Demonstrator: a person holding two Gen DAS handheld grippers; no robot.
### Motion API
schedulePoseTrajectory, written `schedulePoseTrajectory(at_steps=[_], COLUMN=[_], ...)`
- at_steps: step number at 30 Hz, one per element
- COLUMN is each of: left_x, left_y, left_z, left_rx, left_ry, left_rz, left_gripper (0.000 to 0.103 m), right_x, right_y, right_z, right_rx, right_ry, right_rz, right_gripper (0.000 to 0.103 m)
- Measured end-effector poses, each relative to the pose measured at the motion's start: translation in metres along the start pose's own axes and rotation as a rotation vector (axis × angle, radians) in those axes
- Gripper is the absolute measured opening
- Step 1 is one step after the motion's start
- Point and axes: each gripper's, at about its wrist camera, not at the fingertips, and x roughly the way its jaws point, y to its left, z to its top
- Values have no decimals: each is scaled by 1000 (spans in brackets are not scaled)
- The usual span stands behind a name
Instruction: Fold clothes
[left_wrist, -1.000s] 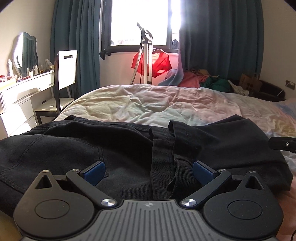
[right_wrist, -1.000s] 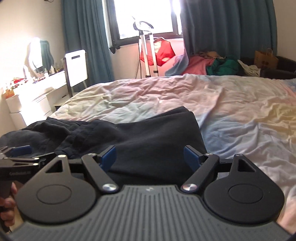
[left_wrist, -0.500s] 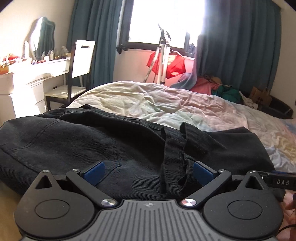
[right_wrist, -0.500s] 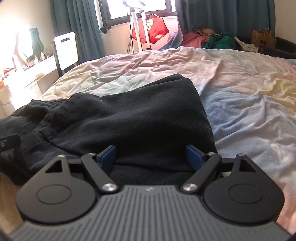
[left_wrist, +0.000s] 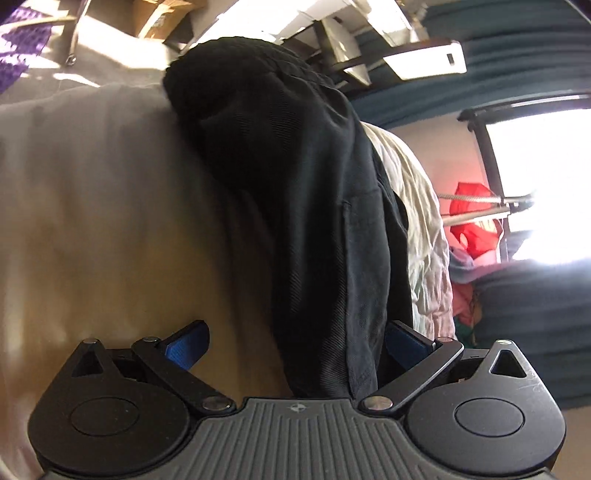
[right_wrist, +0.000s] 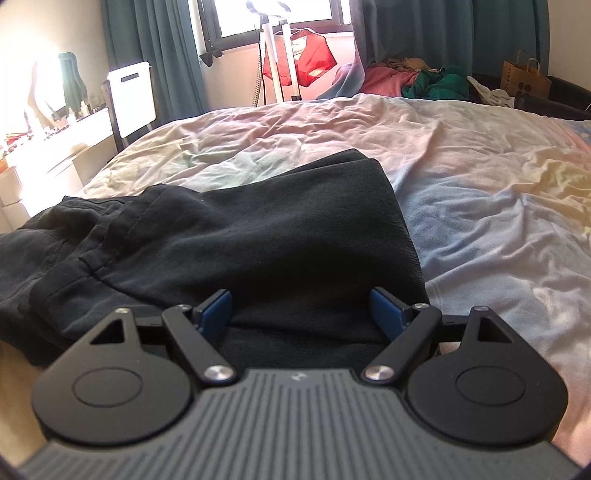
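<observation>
Lying across the near edge of the bed (right_wrist: 480, 177), the black trousers (right_wrist: 258, 236) spread from the left side of the right wrist view toward the middle, one folded leg panel on top with its far corner reaching onto the pastel sheet. Right gripper (right_wrist: 301, 308): jaws spread wide, blue pads (right_wrist: 216, 308) on either side of a band of the black cloth near its closest edge; the cloth lies between them, and no contact with either pad can be confirmed. Left gripper (left_wrist: 295, 341): camera rolled sideways, so the room appears tilted; jaws also spread wide. The black trousers (left_wrist: 295, 206) run up the frame between its fingers, the fabric edge lying just beside or against the right-hand blue pad (left_wrist: 404, 345), while the left-hand pad stands apart from the cloth, over the pale side of the bed (left_wrist: 92, 221). Whether that right pad actually presses the fabric cannot be told. A pocket seam shows on the trousers in the left wrist view. Background, right wrist view: teal curtains (right_wrist: 155, 51) framing a bright window, a white chair (right_wrist: 133, 96) by a white dresser at left, a red garment (right_wrist: 310, 55) hanging below the window, a heap of clothes (right_wrist: 417, 79) beyond the bed.
</observation>
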Motion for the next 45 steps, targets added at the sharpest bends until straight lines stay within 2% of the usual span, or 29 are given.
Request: schedulePoseTrajectory(at_steps=[3, 5, 7, 9, 11, 13, 15, 16, 19, 21, 23, 25, 28, 33, 36, 39, 43, 45], left_x=[7, 14, 21, 28, 33, 39, 42, 42, 38, 30, 22, 14, 2, 1, 12, 33, 76, 107], left_y=[2, -4, -7, -8, -6, -4, -5, -9, -29, -47, -78, -110, -159, -244, -284, -312, -318, -308], left_z=[20, 39, 54, 67, 74, 79, 81, 79, 66, 50, 25, 0, -44, -136, -202, -276, -382, -423], left_rx=[-23, -3, 24, 53, 85, 133, 170, 203, 361, 458, 559, 658, 807, 934, 1002, 1099, 1303, 1414], left_ry=[-65, -131, -175, -209, -230, -250, -261, -276, -343, -414, -508, -594, -709, -852, -898, -933, -969, -940], left_rz=[-42, -45, -44, -28, 7, 9, 16, 27, 75, 104, 111, 113, 103, 46, -18, -90, -175, -191], left_gripper=[101, 95, 90, 86, 71, 64, 58, 54, 36, 29, 23, 23, 23, 23, 23, 23, 22, 23], right_x=[-1, -1, -6, -13, -16, -11, 3, 10, 19, 16, 11, 4, -9, -45, -64, -71, -72, -73], right_y=[3, 4, 4, -2, -4, 4, 23, 31, 32, 27, 20, 15, 11, -27, -56, -84, -120, -137], right_z=[2, 5, 12, 17, 20, 15, 4, -2, -3, 2, 6, 9, 15, 34, 46, 50, 49, 47], right_rx=[-25, -49, -70, -20, 22, -3, -136, -201, -180, -148, -119, -105, -129, -6, 95, 167, 303, 377], right_ry=[-2, -6, -50, -74, -81, -48, -21, -12, 0, 6, 4, 5, 7, -88, -153, -192, -212, -231], right_rz=[-13, -24, -67, -25, 26, 39, -19, -46, -49, -30, -6, 2, -78, -80, -82, -125, -155, -169], right_gripper=[84, 84, 82, 82, 82, 82, 83, 84, 84, 84, 83, 82, 82, 82, 82, 82, 82, 82])
